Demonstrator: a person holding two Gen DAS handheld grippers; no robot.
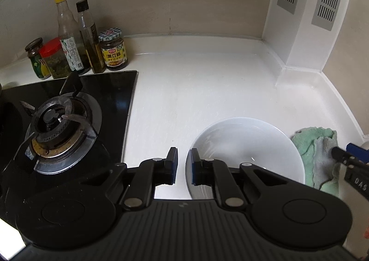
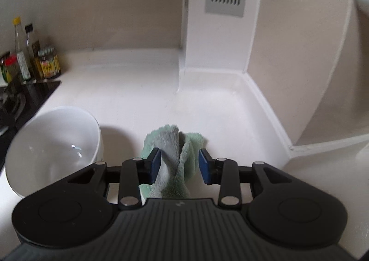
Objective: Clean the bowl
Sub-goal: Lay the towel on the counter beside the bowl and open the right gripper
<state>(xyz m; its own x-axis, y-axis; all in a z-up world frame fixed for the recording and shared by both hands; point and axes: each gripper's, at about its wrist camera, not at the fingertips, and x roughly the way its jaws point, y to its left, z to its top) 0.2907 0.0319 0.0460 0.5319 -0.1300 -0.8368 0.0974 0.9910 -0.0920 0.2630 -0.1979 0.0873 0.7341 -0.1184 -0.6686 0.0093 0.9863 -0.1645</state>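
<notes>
A white bowl point(image 1: 249, 145) sits on the white counter, empty inside; it also shows in the right wrist view point(image 2: 55, 143). My left gripper point(image 1: 183, 159) is open, with one finger just outside the bowl's left rim and the other over its inside. A crumpled green and grey cloth point(image 2: 175, 164) lies on the counter right of the bowl, also seen in the left wrist view point(image 1: 318, 155). My right gripper point(image 2: 180, 164) is open, its fingers on either side of the cloth, the left pad touching it.
A black gas hob point(image 1: 69, 122) with a burner lies left of the bowl. Several sauce bottles and jars point(image 1: 78, 48) stand at the back left. A white boxed column with grey vents point(image 1: 306, 19) and the wall close the back right corner.
</notes>
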